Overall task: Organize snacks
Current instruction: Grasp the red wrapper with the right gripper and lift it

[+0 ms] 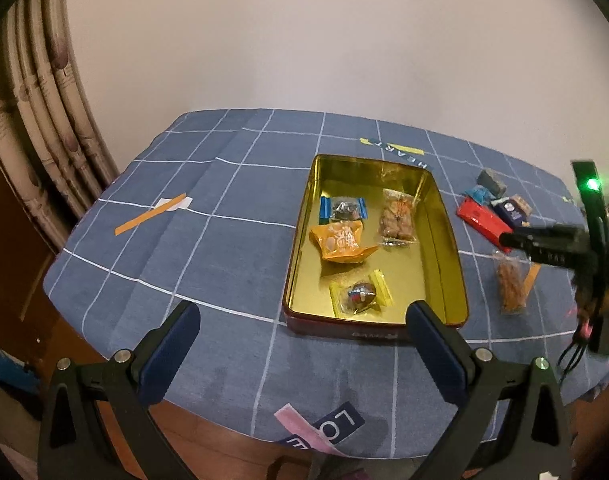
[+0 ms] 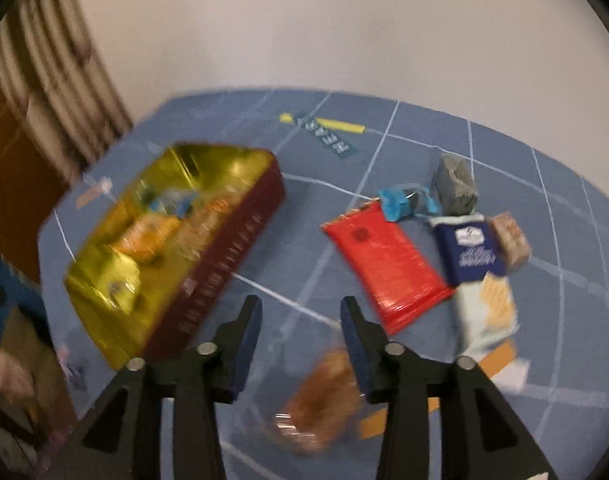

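At frame center, tin (image 1: 444,236) holds four snack pkts; more lie at its right. Left gripper (image 1: 304,332) spread wide, empty. Right gripper (image 2: 300,316) partly apart, nothing pinched, above clear pkt (image 2: 320,400).

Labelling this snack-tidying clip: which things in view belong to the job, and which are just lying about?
Job:
tin
snacks in tin
red packet
navy packet
clear bag of brown snacks

Lying about:
tape strip
curtain
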The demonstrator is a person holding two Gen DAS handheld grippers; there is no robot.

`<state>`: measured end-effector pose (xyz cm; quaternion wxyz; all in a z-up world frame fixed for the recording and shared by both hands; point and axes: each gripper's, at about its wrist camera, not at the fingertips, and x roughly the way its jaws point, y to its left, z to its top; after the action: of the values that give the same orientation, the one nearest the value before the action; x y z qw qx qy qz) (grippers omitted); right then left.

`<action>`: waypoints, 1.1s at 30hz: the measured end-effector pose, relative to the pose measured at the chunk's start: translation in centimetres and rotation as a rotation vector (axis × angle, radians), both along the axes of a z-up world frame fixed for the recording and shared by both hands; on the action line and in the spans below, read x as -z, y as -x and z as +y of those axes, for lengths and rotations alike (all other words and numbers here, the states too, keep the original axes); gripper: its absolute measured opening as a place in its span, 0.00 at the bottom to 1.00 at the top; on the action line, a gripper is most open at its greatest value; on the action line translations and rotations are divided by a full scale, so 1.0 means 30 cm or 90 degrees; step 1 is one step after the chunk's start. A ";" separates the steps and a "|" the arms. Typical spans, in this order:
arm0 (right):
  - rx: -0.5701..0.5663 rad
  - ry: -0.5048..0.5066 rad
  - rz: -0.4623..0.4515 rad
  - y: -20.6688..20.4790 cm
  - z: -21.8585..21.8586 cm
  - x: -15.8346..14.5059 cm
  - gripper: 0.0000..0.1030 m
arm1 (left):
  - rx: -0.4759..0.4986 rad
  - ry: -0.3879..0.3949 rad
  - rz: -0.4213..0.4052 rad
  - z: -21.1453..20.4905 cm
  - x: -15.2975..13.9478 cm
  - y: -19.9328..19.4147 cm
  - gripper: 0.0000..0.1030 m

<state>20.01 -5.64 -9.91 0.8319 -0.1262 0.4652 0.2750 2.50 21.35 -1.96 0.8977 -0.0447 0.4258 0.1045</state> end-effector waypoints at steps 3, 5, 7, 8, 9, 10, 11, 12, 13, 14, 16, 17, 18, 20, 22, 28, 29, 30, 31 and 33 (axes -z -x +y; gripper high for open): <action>-0.048 0.041 0.031 -0.077 0.029 0.045 0.45 | 0.002 -0.013 0.010 -0.004 0.019 -0.010 0.99; -0.068 0.054 0.036 -0.108 0.043 0.066 0.45 | 0.001 -0.018 0.015 -0.005 0.029 -0.016 0.99; -0.069 0.071 0.028 -0.150 0.055 0.075 0.45 | 0.001 -0.019 0.021 -0.002 0.039 -0.023 0.99; -0.069 0.075 0.031 -0.175 0.051 0.080 0.46 | 0.002 -0.018 0.024 -0.001 0.043 -0.027 0.99; -0.066 0.084 0.029 -0.201 0.048 0.084 0.46 | 0.002 -0.019 0.026 -0.001 0.046 -0.029 0.99; -0.064 0.091 0.024 -0.214 0.052 0.081 0.47 | 0.002 -0.019 0.027 0.001 0.049 -0.031 0.99; -0.064 0.095 0.025 -0.230 0.049 0.085 0.51 | 0.004 -0.020 0.029 -0.001 0.052 -0.033 0.99; -0.068 0.093 0.041 -0.249 0.046 0.094 0.54 | 0.006 -0.020 0.031 -0.004 0.054 -0.036 0.99; -0.077 0.091 0.063 -0.261 0.047 0.107 0.55 | 0.008 -0.020 0.033 -0.005 0.056 -0.039 0.99; -0.085 0.100 0.064 -0.265 0.053 0.112 0.59 | 0.010 -0.020 0.034 -0.008 0.058 -0.041 0.99; -0.111 0.136 0.059 -0.263 0.075 0.128 0.65 | 0.013 -0.024 0.036 -0.014 0.063 -0.043 0.99; -0.114 0.154 0.069 -0.269 0.084 0.146 0.66 | 0.014 -0.026 0.037 -0.016 0.067 -0.044 0.99; -0.112 0.153 0.071 -0.273 0.082 0.152 0.68 | 0.015 -0.027 0.039 -0.018 0.070 -0.043 0.99; -0.090 0.140 0.083 -0.301 0.077 0.148 0.66 | 0.017 -0.030 0.045 -0.022 0.077 -0.044 0.99; -0.072 0.140 0.092 -0.318 0.072 0.139 0.65 | 0.018 -0.033 0.049 -0.026 0.079 -0.045 0.99; -0.054 0.162 0.086 -0.273 0.074 0.107 0.44 | 0.015 -0.057 0.034 -0.033 0.068 -0.036 0.99; -0.063 0.163 0.072 -0.240 0.068 0.092 0.44 | 0.015 -0.060 0.031 -0.036 0.065 -0.033 0.99; -0.070 0.151 0.062 -0.207 0.058 0.079 0.44 | 0.016 -0.065 0.028 -0.041 0.062 -0.029 0.99; -0.064 0.135 0.053 -0.182 0.040 0.058 0.44 | 0.018 -0.072 0.025 -0.047 0.058 -0.026 0.99; -0.022 0.085 0.035 -0.126 -0.033 -0.002 0.44 | 0.027 -0.082 0.018 -0.062 0.047 -0.018 0.99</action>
<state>23.78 -6.65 -9.86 0.8035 -0.1816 0.5031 0.2613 3.05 19.50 -3.39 0.8947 0.0238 0.4315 0.1130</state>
